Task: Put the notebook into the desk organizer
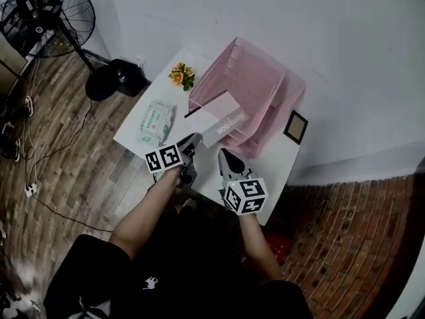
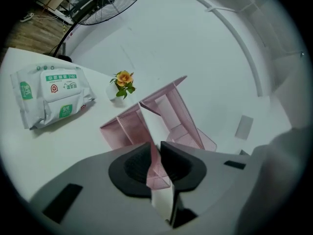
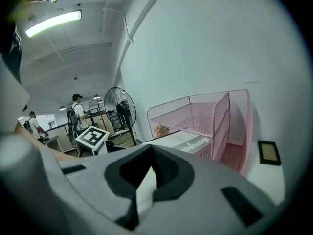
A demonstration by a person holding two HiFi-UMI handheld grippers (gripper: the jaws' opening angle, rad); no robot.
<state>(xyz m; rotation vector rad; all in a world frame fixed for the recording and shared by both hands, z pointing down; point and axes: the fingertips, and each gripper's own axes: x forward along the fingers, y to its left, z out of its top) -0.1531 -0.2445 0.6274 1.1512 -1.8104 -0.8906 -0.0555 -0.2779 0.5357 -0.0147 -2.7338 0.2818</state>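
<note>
The pink mesh desk organizer (image 1: 255, 92) stands on the white table (image 1: 133, 131). The white notebook (image 1: 224, 121) lies slanted in its lower tier, with the near end sticking out toward me. My left gripper (image 1: 192, 143) is at that near end. In the left gripper view its jaws (image 2: 157, 148) stand a narrow way apart, the notebook's edge (image 2: 148, 124) runs into the gap, and pink mesh shows beside it. My right gripper (image 1: 227, 158) hovers just right of it, shut and holding nothing. The right gripper view shows the notebook (image 3: 190, 143) under the organizer's upper tier (image 3: 205, 119).
A pack of wet wipes (image 1: 156, 121) lies at the table's left and a small flower pot (image 1: 180, 76) at the back. A small dark frame (image 1: 295, 126) sits right of the organizer. A floor fan (image 1: 60, 8) and cables stand on the wooden floor at left.
</note>
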